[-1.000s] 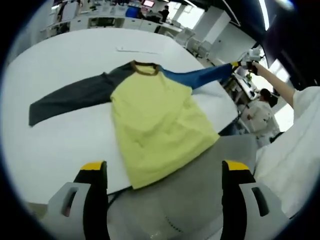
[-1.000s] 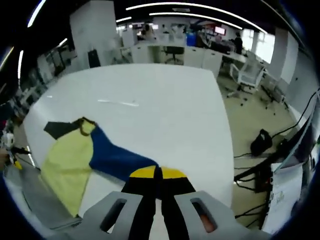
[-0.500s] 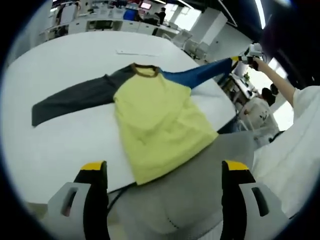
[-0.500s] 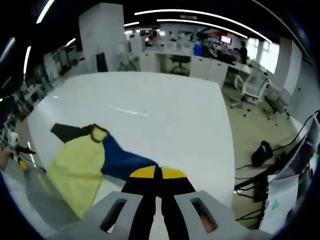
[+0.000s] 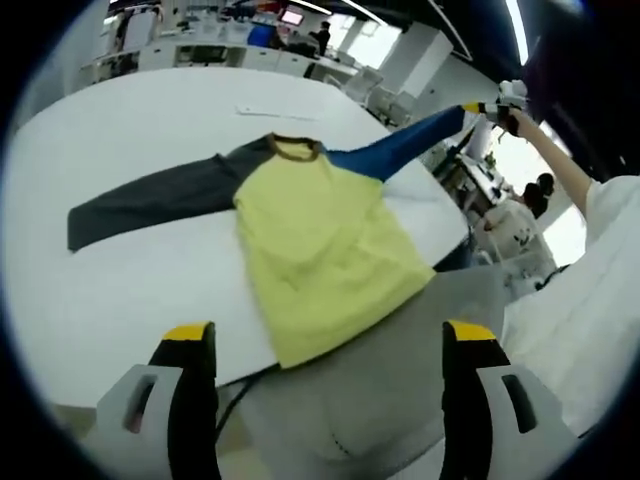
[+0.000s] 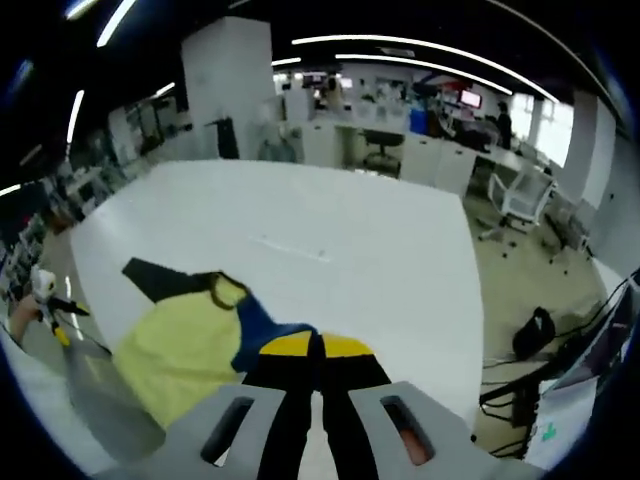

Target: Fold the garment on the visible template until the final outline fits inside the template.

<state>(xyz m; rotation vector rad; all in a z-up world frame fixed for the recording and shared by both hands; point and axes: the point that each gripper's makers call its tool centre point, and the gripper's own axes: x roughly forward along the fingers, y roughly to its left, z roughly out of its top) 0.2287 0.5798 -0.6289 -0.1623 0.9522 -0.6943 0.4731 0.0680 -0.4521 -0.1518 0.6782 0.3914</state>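
Left tongs (image 5: 320,350) spread wide, nothing between them, hovering off the near edge of the desk (image 5: 120,290), on the shirt's hem side. Shirt (image 5: 320,250) lies flat on the desk: yellow body, hem at the near edge, brown collar (image 5: 297,148) on the far side. Grey sleeve (image 5: 150,195) stretched out flat away from the body, on the side opposite the blue one. Blue sleeve (image 5: 400,145) lifted off the desk, drawn taut and slanting up from the shoulder to the right tongs (image 5: 478,107), seen far off in the left gripper view. In the right gripper view the right tongs (image 6: 311,350) are pressed together, pinching the blue sleeve's cuff (image 6: 270,335). No template outline can be made out around the shirt. Judgement: step in hand is the sleeve fold. To do it well, carry the cuff in an arc over the yellow body toward the grey sleeve's shoulder, keep light tension so the blue cloth lays down without a twist, and crease along the shoulder seam. Don't drag, or the body will slide. Beyond the shirt, bare desk, then office furniture.
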